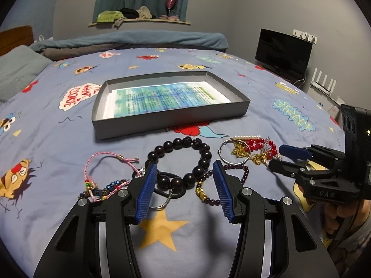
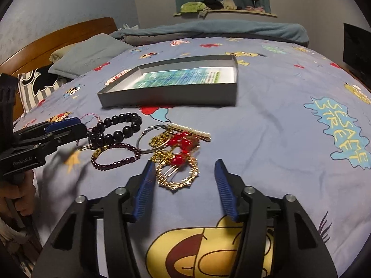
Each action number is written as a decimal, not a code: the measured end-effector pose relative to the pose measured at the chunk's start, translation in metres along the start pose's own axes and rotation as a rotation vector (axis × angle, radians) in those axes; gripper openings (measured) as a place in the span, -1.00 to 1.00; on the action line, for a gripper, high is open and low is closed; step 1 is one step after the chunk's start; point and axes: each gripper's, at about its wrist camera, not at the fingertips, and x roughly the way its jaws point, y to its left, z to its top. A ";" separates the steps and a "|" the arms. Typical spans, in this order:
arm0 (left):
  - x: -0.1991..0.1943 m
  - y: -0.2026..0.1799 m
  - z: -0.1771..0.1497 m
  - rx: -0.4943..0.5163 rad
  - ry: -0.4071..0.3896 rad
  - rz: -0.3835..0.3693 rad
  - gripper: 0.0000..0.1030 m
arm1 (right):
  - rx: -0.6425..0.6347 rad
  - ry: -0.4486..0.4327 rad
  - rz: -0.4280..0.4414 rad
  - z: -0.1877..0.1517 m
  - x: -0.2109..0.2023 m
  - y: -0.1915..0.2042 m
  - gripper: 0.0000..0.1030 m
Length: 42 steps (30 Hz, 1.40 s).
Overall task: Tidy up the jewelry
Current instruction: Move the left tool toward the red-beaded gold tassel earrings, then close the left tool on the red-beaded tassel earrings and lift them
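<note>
From the left wrist I see my left gripper [image 1: 184,173] spread wide, grasping nothing, its blue pads flanking the near part of the black bead bracelet [image 1: 179,161], which lies flat on the blue cartoon bedsheet [image 1: 266,106]. Only this view shows the pink cord bracelet [image 1: 102,164] off to the left and the multicoloured bead strand [image 1: 109,188] just beside my left finger. A thin silver ring [image 1: 160,202] lies partly under the black beads.

From the right wrist I see my right gripper [image 2: 185,173] also released and wide open, holding nothing, its left pad close beside the gold filigree hoop [image 2: 177,173]; I cannot tell whether they touch. This view shows that hoop whole, where the other camera shows only a gold tangle.

Counting across both views: one black bead bracelet, one small dark purple bead bracelet [image 2: 116,154] with a gold charm, one silver bangle [image 2: 150,139], one pearl bar clip [image 2: 192,132], one cluster of red beads [image 2: 183,143], and gold chain pieces too knotted for me to count. They all lie on the sheet, near the front of the one grey shallow box [image 2: 167,96], which sits beyond them with a printed sheet in its bottom and no jewelry inside.

In the left view the right gripper appears side-on at the right, tips just beside the red and gold pile.
</note>
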 end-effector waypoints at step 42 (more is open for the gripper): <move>0.051 -0.101 0.029 0.198 0.049 -0.174 -0.16 | 0.018 -0.034 0.011 -0.029 -0.024 -0.028 0.18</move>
